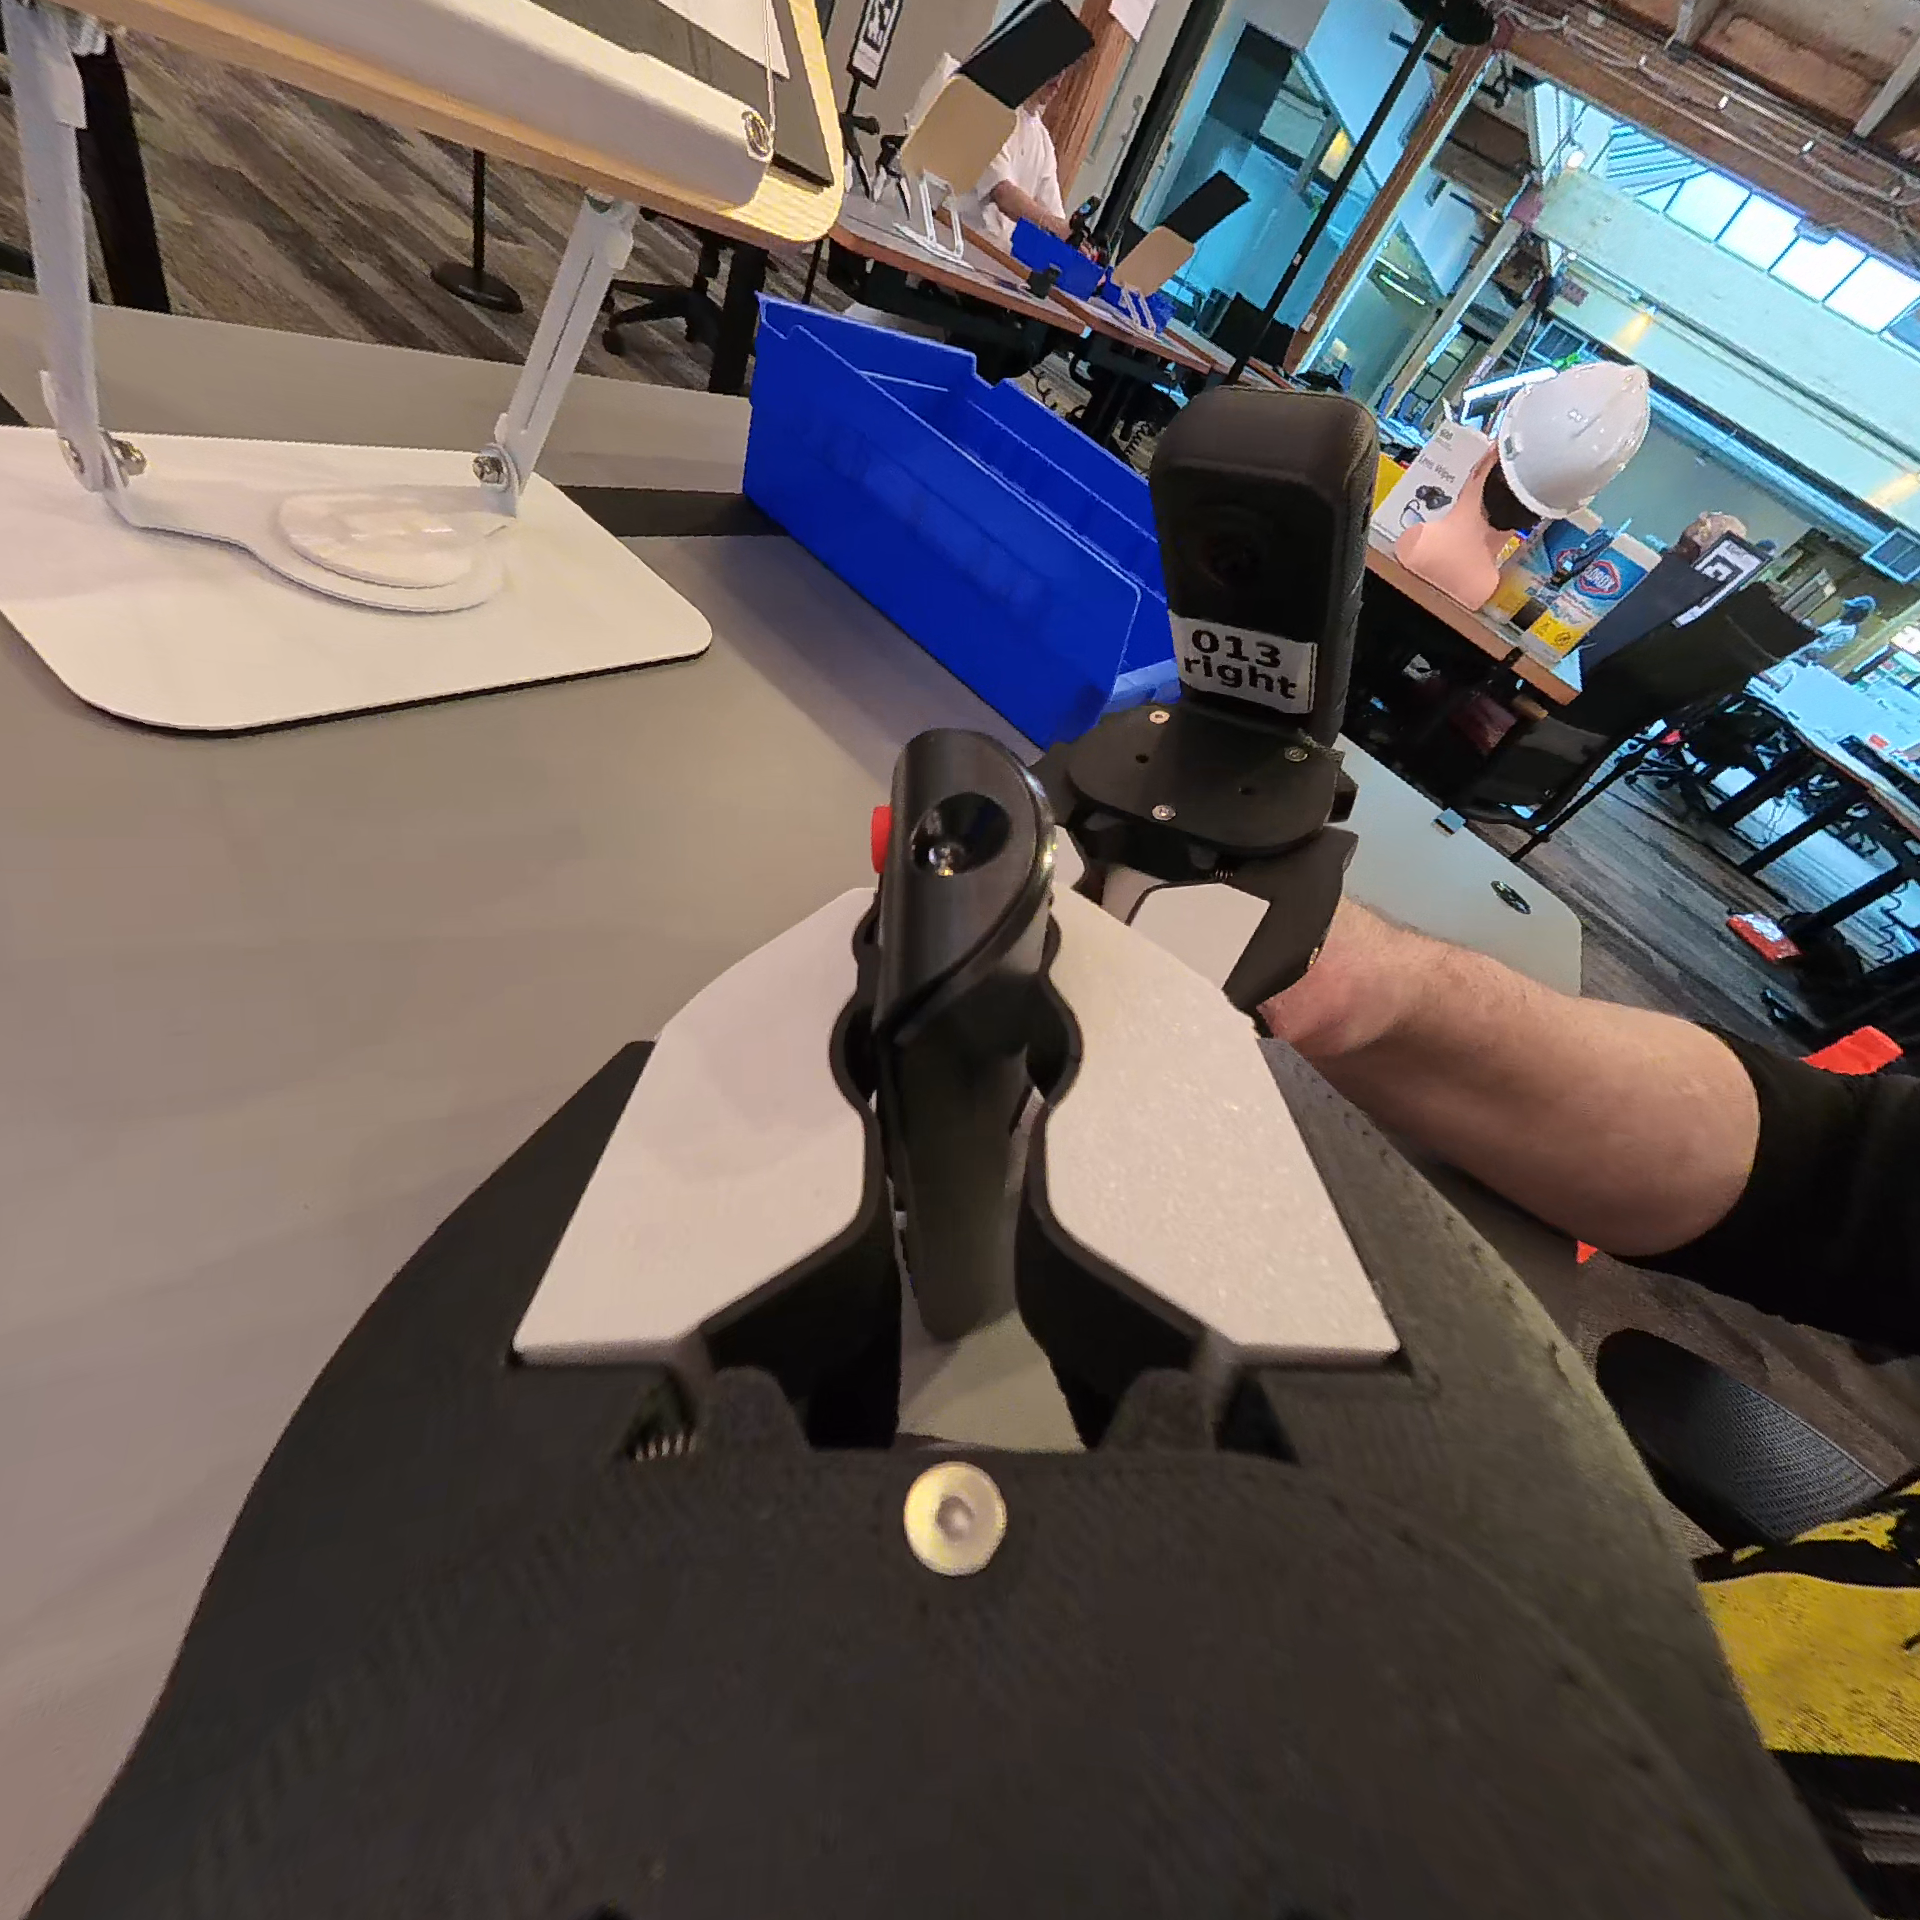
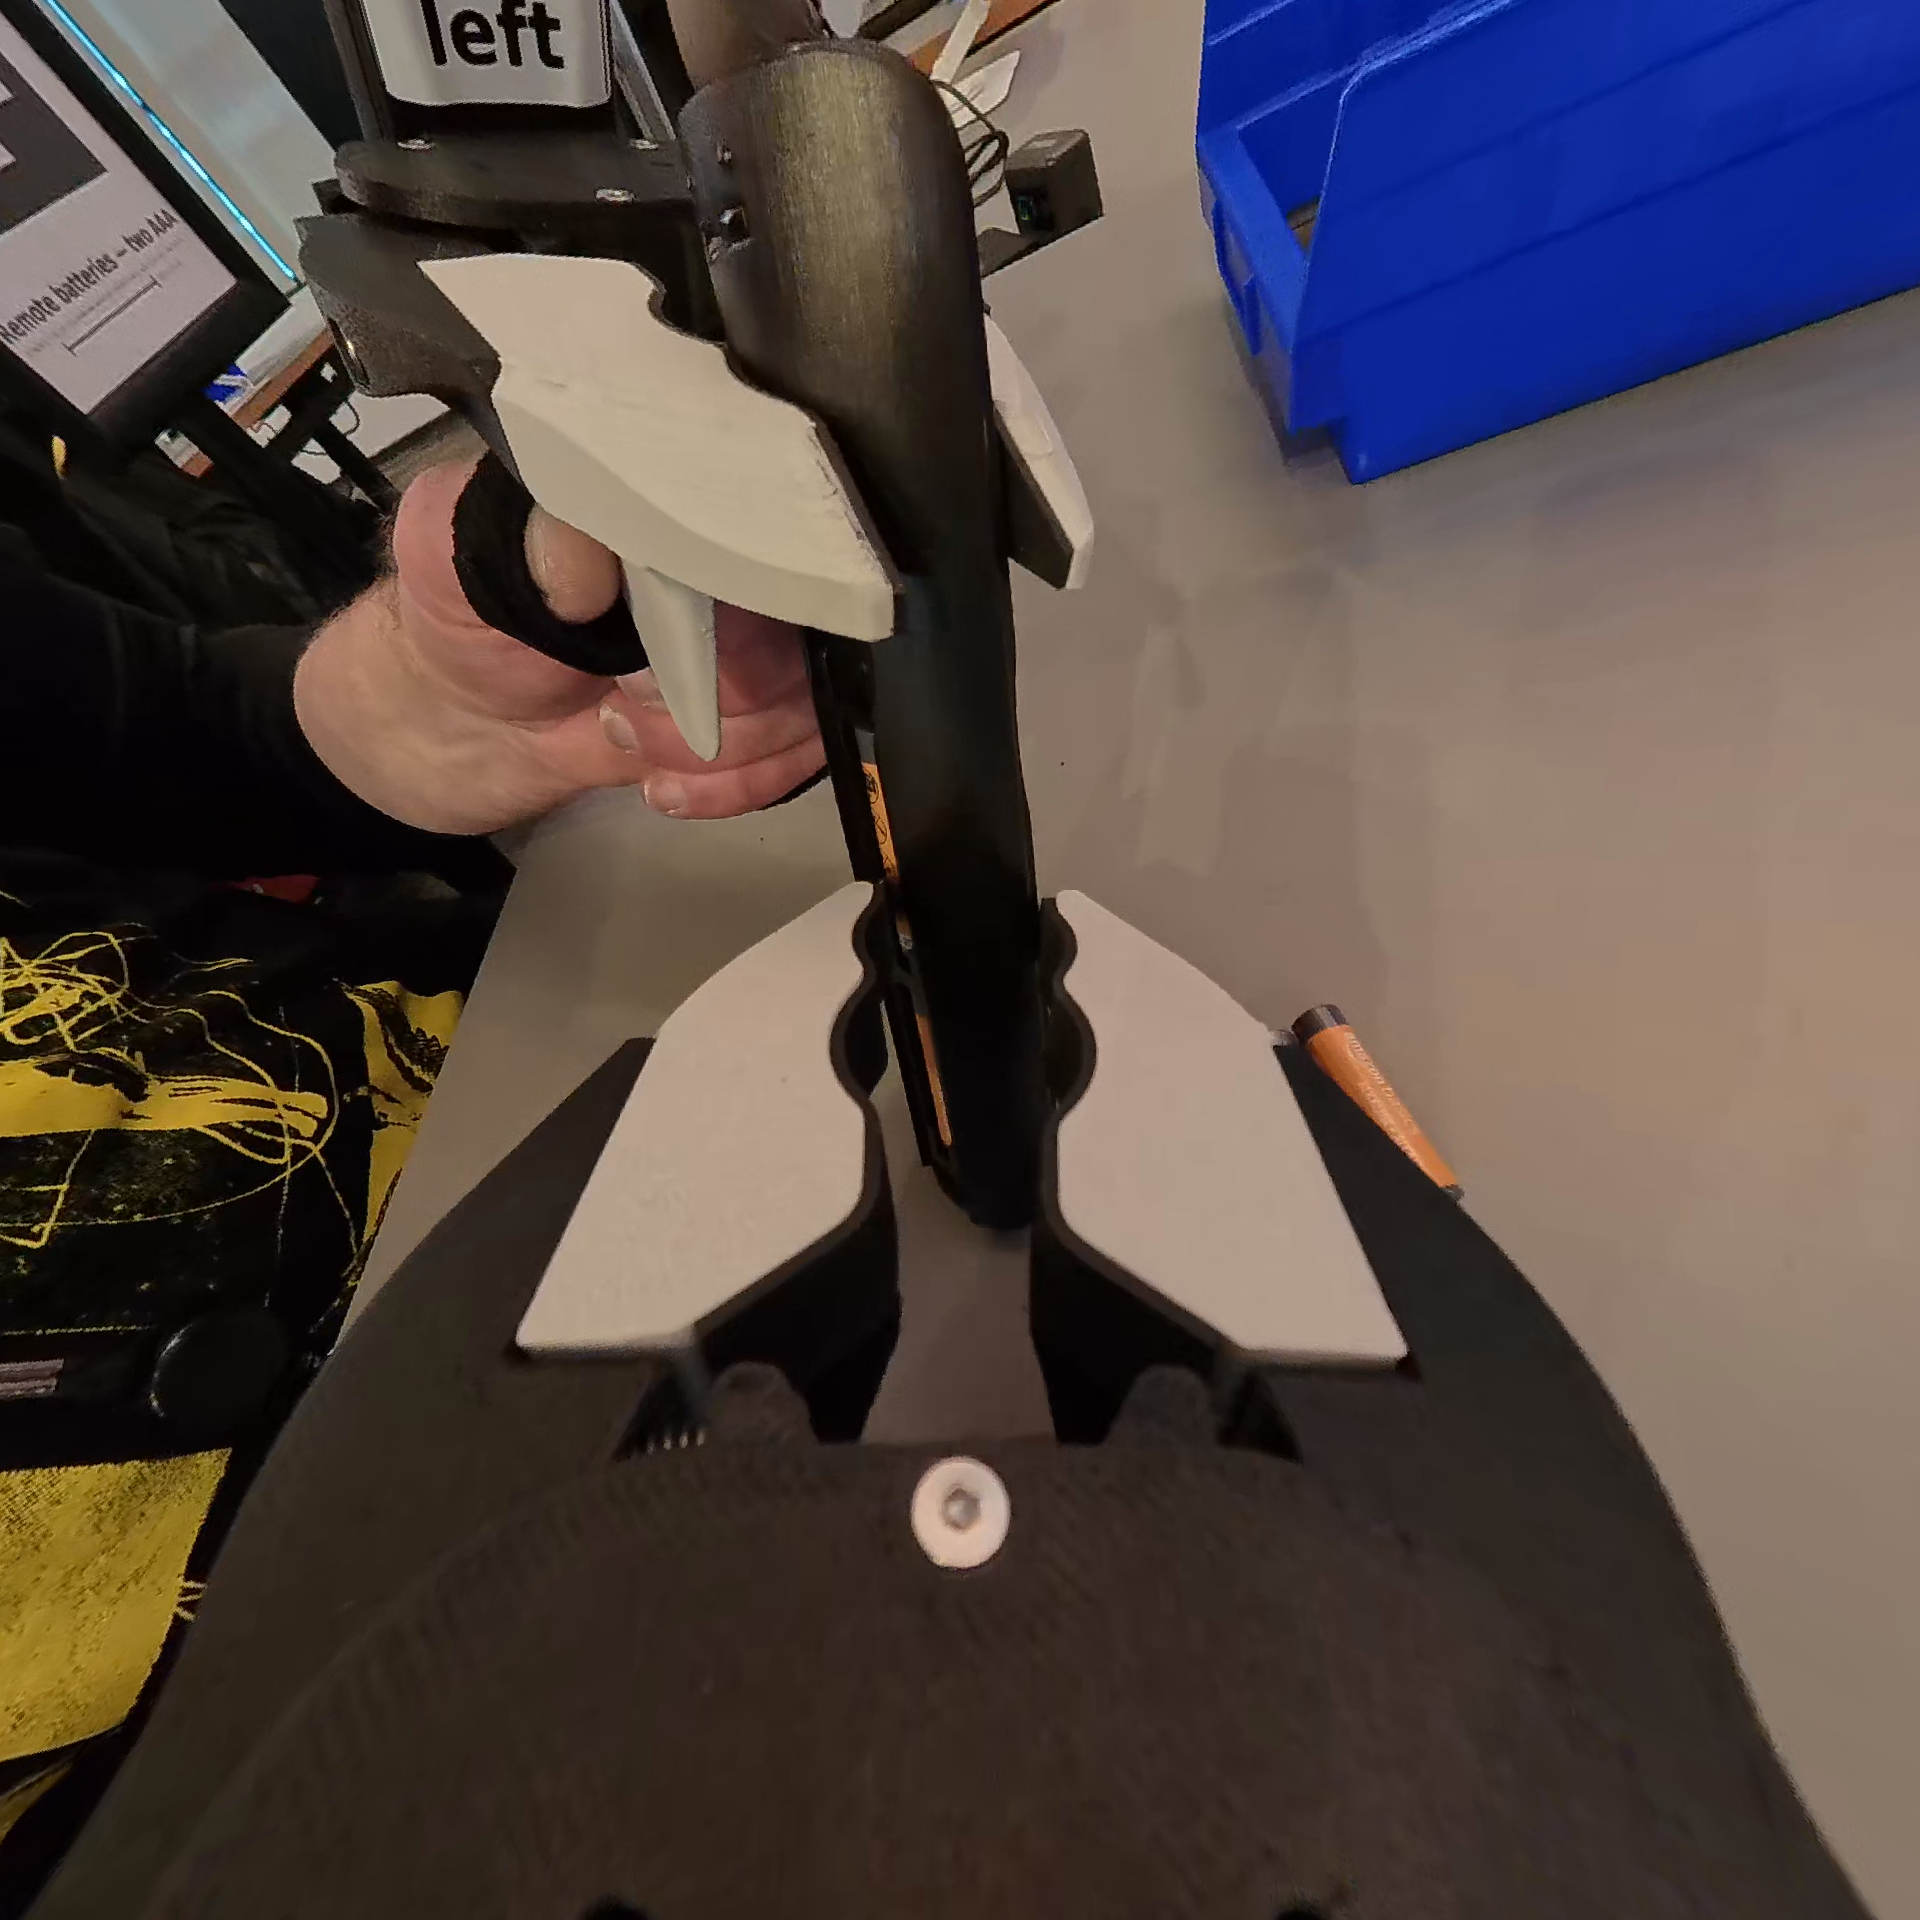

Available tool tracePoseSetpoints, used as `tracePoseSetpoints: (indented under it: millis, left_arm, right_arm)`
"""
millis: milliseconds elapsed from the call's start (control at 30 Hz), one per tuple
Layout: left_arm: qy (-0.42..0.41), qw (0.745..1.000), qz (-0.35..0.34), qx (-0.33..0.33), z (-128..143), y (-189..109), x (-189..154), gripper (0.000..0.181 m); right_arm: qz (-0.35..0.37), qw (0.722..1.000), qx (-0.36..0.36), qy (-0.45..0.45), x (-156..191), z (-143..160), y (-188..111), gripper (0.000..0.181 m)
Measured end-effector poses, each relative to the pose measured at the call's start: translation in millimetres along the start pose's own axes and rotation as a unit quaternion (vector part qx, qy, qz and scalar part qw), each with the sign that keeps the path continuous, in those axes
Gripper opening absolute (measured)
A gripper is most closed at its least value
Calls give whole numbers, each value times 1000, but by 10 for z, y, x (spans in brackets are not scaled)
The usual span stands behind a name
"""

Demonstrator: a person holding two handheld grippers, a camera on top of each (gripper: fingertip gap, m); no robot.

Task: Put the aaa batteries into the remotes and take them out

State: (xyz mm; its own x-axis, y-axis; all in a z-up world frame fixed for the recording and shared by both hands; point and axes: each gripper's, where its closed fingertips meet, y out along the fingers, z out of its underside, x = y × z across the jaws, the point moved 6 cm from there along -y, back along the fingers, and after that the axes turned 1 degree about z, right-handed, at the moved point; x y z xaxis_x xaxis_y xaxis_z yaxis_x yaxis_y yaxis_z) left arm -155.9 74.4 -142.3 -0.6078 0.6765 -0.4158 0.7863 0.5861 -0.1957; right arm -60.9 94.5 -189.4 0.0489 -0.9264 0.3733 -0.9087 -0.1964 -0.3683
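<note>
Grey table (image 2: 1558,727), both tools (image 1: 951,997) (image 2: 961,997) clamping remote (image 2: 914,520)

You see even, bright indoor light, with daylight glaring behind the white hard hat (image 1: 1574,436). Near the blue bin (image 2: 1558,239) shadows fall soft; edges bend, fisheye-style.

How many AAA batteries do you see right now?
2: one battery inside the remote at its open side, one loose on the table beside the right gripper. Others may be hidden.
</note>
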Motion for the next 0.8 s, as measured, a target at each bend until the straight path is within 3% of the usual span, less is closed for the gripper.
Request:
tracePoseSetpoints:
  millis: [567, 800]
  left_arm:
    - [-14, 1000, 2, -12, 5, 7, 40, 24]
    - [-1, 1000, -9, -11, 0, 16, 14, 24]
  right_arm:
    - [24, 999, 28, -19, -2, -37, -4, 26]
    - [2, 1000, 13, -8, -27, -35, -14, 26]
